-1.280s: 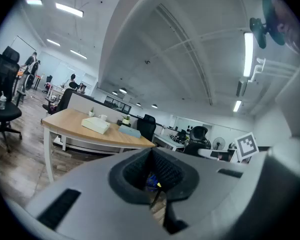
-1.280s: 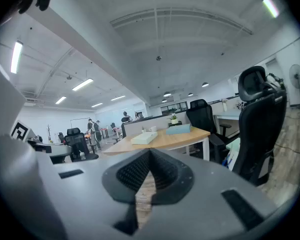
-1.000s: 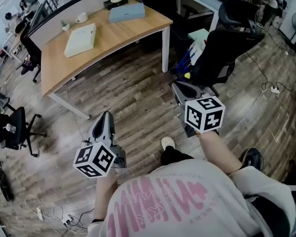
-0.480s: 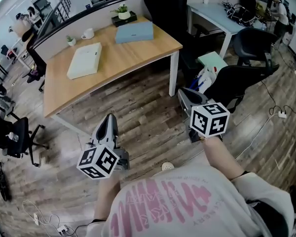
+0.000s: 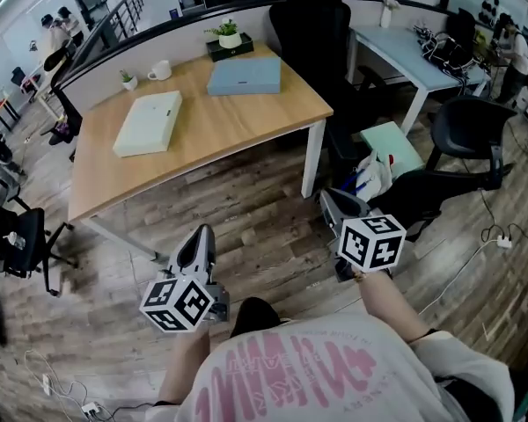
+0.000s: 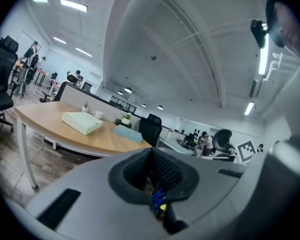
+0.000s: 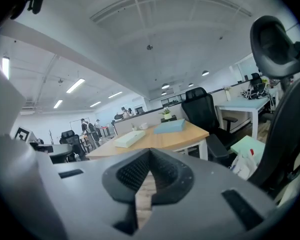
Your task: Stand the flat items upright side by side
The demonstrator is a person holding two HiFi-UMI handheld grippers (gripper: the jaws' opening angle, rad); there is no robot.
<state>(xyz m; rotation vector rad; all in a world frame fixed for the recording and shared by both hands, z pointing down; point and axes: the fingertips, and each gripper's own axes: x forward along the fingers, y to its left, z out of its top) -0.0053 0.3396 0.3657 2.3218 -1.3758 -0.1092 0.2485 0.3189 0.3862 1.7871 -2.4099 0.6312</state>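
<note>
Two flat items lie on the wooden desk (image 5: 246, 117), well apart – a pale cream box (image 5: 148, 122) towards its left and a light blue box (image 5: 244, 76) near the back edge, both flat on their broad faces. The left gripper (image 5: 201, 236) and the right gripper (image 5: 331, 202) are clenched on nothing – both well short of the desk.

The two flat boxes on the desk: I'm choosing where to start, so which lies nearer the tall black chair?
The blue box, at the right end of the desk, close to that chair. The cream box lies further left, by the white mug.
</note>
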